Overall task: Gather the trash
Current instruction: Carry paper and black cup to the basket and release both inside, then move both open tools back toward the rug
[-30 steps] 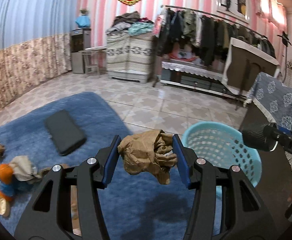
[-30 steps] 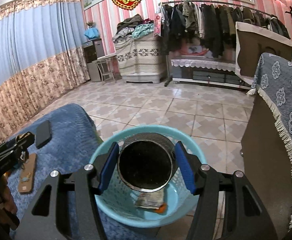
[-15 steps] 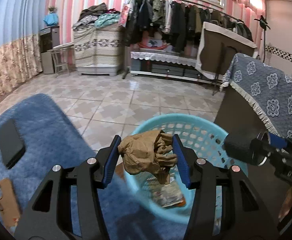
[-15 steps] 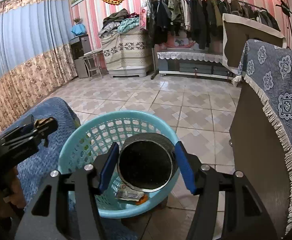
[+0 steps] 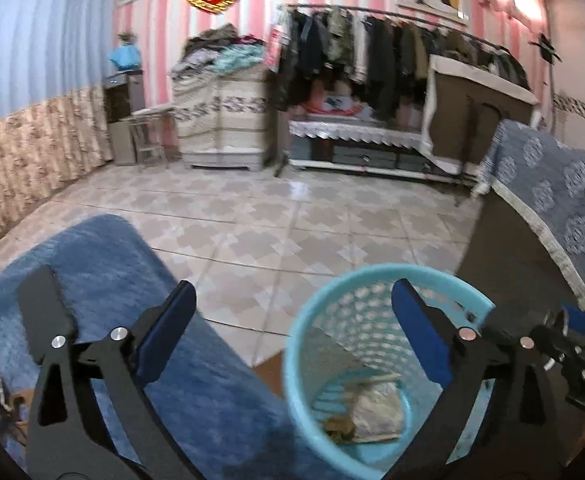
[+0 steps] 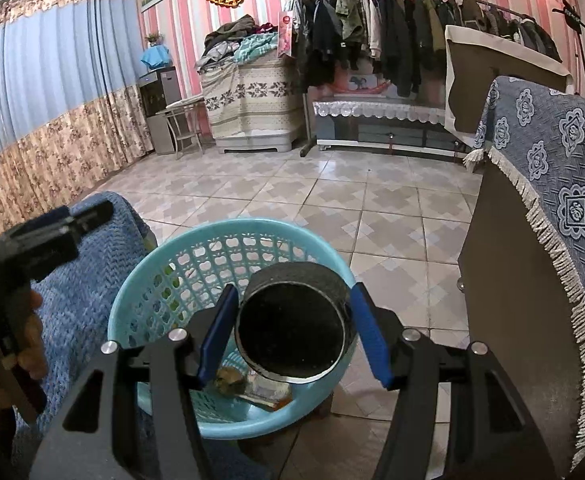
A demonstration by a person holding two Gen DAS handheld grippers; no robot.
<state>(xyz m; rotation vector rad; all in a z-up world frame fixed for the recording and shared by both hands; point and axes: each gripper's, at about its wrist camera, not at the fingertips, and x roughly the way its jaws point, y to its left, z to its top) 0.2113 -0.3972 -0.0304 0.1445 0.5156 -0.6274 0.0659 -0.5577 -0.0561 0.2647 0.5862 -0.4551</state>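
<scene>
Over the blue basket your left gripper is opening, jaws spread wide with nothing between them; crumpled brown paper and other scraps lie at the basket's bottom. Your right gripper is clamped on a black round tin, held above the basket's right side, pads pressing both flanks. Basket stands on the tile floor, between the blue rug and a dark cabinet.
</scene>
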